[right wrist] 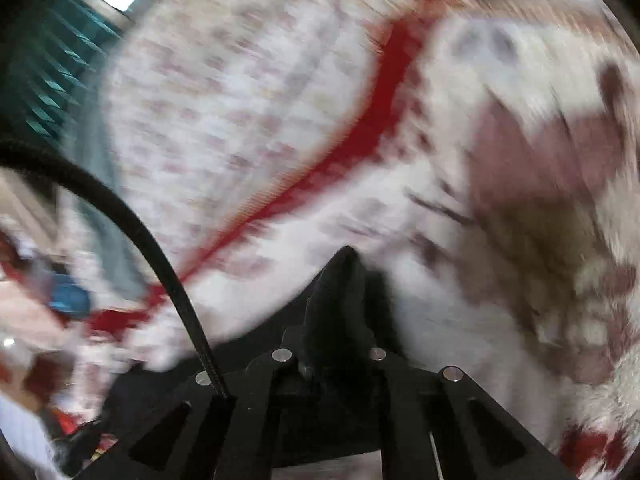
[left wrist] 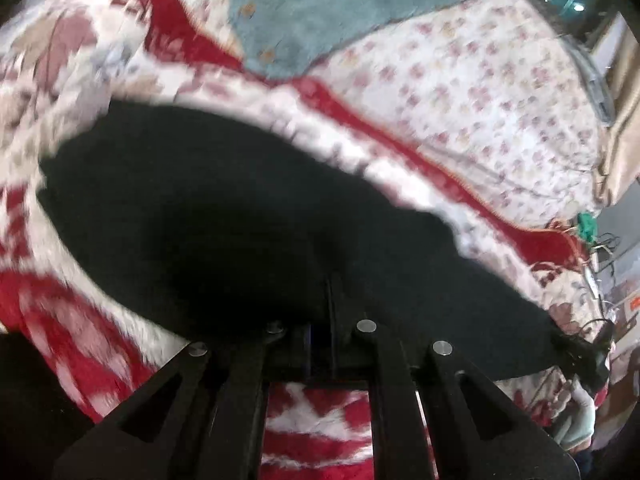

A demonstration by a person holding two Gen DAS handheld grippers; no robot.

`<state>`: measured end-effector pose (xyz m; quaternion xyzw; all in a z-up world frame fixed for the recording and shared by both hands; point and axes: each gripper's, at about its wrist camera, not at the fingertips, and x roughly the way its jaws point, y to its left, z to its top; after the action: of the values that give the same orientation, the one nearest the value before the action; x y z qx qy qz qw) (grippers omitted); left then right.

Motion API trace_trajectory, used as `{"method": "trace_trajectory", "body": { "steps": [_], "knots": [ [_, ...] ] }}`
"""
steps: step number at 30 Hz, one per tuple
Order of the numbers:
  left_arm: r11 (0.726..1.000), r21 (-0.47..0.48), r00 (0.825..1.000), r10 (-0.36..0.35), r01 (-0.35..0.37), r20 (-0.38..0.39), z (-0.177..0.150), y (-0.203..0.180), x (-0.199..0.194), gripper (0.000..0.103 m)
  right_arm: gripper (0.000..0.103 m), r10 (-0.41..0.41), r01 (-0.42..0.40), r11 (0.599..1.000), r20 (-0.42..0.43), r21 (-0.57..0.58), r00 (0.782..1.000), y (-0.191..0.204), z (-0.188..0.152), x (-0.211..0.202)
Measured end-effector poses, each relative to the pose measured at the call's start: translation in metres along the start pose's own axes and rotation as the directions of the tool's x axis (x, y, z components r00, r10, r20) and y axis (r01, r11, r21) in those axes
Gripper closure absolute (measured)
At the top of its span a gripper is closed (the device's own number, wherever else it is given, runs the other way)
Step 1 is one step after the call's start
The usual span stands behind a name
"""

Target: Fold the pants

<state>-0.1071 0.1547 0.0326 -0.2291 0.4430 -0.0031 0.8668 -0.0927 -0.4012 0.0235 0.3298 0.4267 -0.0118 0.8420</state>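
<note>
The black pants spread wide across the left wrist view, lifted over a red and white fleece blanket. My left gripper is shut on the near edge of the pants; the cloth hides its fingertips. In the right wrist view my right gripper is shut on a bunched black fold of the pants, which sticks up between the jaws. The right view is blurred by motion.
A floral bedsheet covers the bed. A teal fuzzy garment lies at the far side. A black cable arcs across the left of the right wrist view. Clutter and cables sit at the bed's right edge.
</note>
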Motion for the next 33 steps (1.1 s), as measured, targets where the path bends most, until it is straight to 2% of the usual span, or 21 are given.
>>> {"method": "trace_trajectory", "body": {
  "steps": [1,4,5,7,8,9,13,15,16,18,20,23,25,29,31,32,33],
  "knots": [
    [1.000,-0.001,1.000,-0.005,0.005,0.000,-0.001,0.002,0.001,0.098,0.097,0.012,-0.012,1.000,0.014,0.017,1.000,-0.002,-0.001,-0.003],
    [0.999,-0.004,0.999,-0.032,0.032,0.006,0.000,0.003,-0.006,0.097,0.095,-0.033,0.032,0.999,0.035,0.004,0.999,0.004,-0.001,-0.014],
    [0.999,-0.013,0.999,-0.041,0.041,0.003,0.002,0.004,-0.008,0.097,0.091,-0.054,0.054,0.998,0.038,0.010,0.998,0.005,0.000,-0.018],
    [0.998,-0.038,0.998,-0.059,0.058,-0.009,0.004,0.009,-0.013,0.089,0.081,-0.084,0.082,0.996,0.056,0.038,0.995,0.006,0.001,-0.031],
    [0.998,-0.045,0.999,-0.046,0.046,-0.004,0.005,0.012,-0.018,0.084,0.071,-0.093,0.089,0.994,0.078,0.056,0.993,0.007,0.001,-0.039],
    [0.998,-0.045,0.999,-0.032,0.032,0.007,0.005,0.014,-0.024,0.082,0.068,-0.084,0.078,0.995,0.099,0.065,0.992,0.010,-0.002,-0.049],
    [0.998,-0.057,0.999,-0.001,0.003,0.038,0.007,0.030,-0.047,0.071,0.067,0.011,-0.013,1.000,0.146,0.015,0.989,0.037,-0.012,-0.073],
    [0.997,-0.083,0.999,0.002,0.002,0.039,0.007,0.041,-0.054,0.069,0.067,0.139,-0.135,0.990,0.110,-0.043,0.984,0.062,-0.022,-0.072],
    [0.994,-0.108,0.999,0.007,-0.002,0.042,0.008,0.049,-0.058,0.069,0.066,0.209,-0.205,0.977,0.063,-0.065,0.976,0.075,-0.029,-0.066],
    [0.989,-0.151,0.999,0.006,0.001,0.047,0.008,0.062,-0.063,0.069,0.064,0.358,-0.362,0.930,-0.061,-0.068,0.932,0.105,-0.048,-0.047],
    [0.978,-0.209,0.999,-0.010,0.021,0.052,0.008,0.078,-0.068,0.069,0.064,0.491,-0.503,0.864,-0.202,-0.013,0.848,0.137,-0.075,-0.020],
    [0.967,-0.252,0.998,-0.028,0.040,0.054,0.009,0.092,-0.070,0.061,0.064,0.572,-0.599,0.799,-0.378,0.054,0.728,0.189,-0.119,0.022],
    [0.962,-0.270,0.998,-0.034,0.048,0.056,0.011,0.098,-0.070,0.061,0.063,0.579,-0.623,0.779,-0.465,0.073,0.670,0.225,-0.147,0.047],
    [0.957,-0.279,0.995,-0.059,0.080,0.082,0.018,0.102,-0.074,0.061,0.063,0.567,-0.641,0.763,-0.569,0.089,0.596,0.277,-0.187,0.082],
    [0.957,-0.276,0.994,-0.062,0.085,0.094,0.022,0.100,-0.074,0.061,0.063,0.564,-0.636,0.764,-0.595,0.112,0.572,0.291,-0.203,0.095],
    [0.957,-0.273,0.993,-0.067,0.092,0.099,0.025,0.100,-0.074,0.061,0.063,0.565,-0.635,0.763,-0.600,0.120,0.566,0.297,-0.209,0.101],
    [0.957,-0.272,0.992,-0.075,0.101,0.101,0.028,0.100,-0.073,0.060,0.063,0.565,-0.631,0.766,-0.599,0.123,0.568,0.300,-0.214,0.105]
  ]
}}
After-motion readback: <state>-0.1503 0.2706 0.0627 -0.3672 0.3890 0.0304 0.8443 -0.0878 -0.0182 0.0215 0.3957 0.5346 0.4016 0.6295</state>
